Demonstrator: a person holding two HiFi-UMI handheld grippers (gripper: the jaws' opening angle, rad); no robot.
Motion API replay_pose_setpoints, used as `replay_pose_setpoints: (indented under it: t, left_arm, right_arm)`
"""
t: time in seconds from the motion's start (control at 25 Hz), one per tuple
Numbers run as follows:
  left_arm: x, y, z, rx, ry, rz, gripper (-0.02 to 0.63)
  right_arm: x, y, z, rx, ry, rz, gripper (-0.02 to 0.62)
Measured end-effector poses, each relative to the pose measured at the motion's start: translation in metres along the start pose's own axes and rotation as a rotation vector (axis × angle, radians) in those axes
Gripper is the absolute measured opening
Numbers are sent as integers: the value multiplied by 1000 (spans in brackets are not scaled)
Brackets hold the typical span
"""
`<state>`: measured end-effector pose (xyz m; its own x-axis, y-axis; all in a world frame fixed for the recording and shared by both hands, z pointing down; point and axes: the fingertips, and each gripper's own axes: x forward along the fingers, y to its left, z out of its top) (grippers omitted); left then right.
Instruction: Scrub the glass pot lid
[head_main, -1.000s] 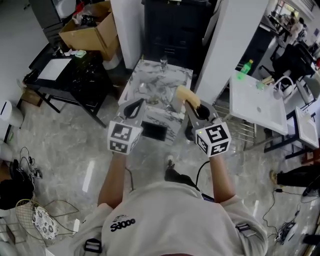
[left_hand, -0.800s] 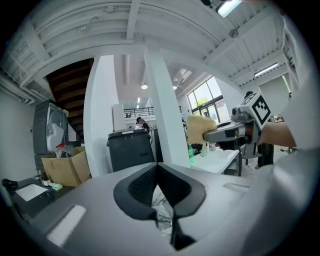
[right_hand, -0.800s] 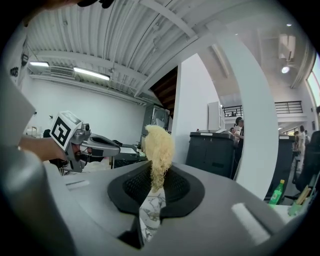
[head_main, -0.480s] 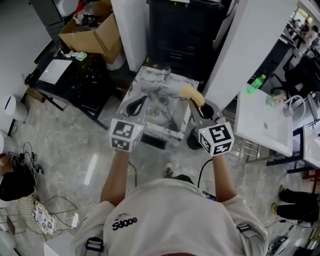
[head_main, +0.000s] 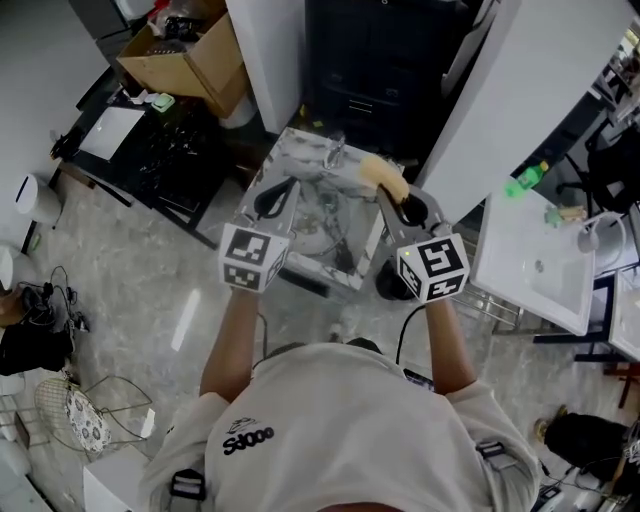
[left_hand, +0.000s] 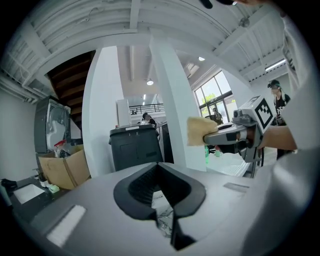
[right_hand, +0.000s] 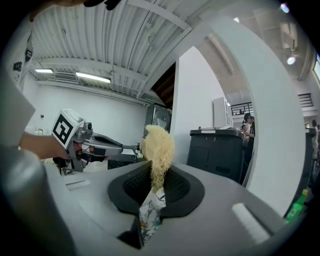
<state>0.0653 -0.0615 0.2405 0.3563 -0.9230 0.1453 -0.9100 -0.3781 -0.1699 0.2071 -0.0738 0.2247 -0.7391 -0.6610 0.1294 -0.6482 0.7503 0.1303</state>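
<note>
A marble-topped table stands below both grippers. On it, between them, lies a faint round shape that looks like the glass pot lid; its detail is too small to make out. My left gripper hovers over the table's left half, jaws together with nothing in them. To its right, my right gripper is shut on a yellow sponge. The sponge also shows in the left gripper view, held up level with the left jaws.
A drinking glass stands at the table's far edge. A dark cabinet and white pillars rise behind it. A black desk and cardboard box sit left. A white table with a green bottle is right.
Both grippers have come forward over the marble table, which now lies right under them. The right gripper still holds the sponge; the left stays shut.
</note>
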Motion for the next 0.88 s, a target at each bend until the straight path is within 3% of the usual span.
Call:
replay_pose_setpoints:
  t: [0.44, 0.88]
  left_arm:
    - [23, 20, -29, -24, 67, 38, 11]
    - [54, 68, -68, -48, 55, -36, 10]
  right_arm:
    - [44, -11, -44, 46, 71, 42, 38]
    - [104, 2, -83, 60, 183, -3, 38]
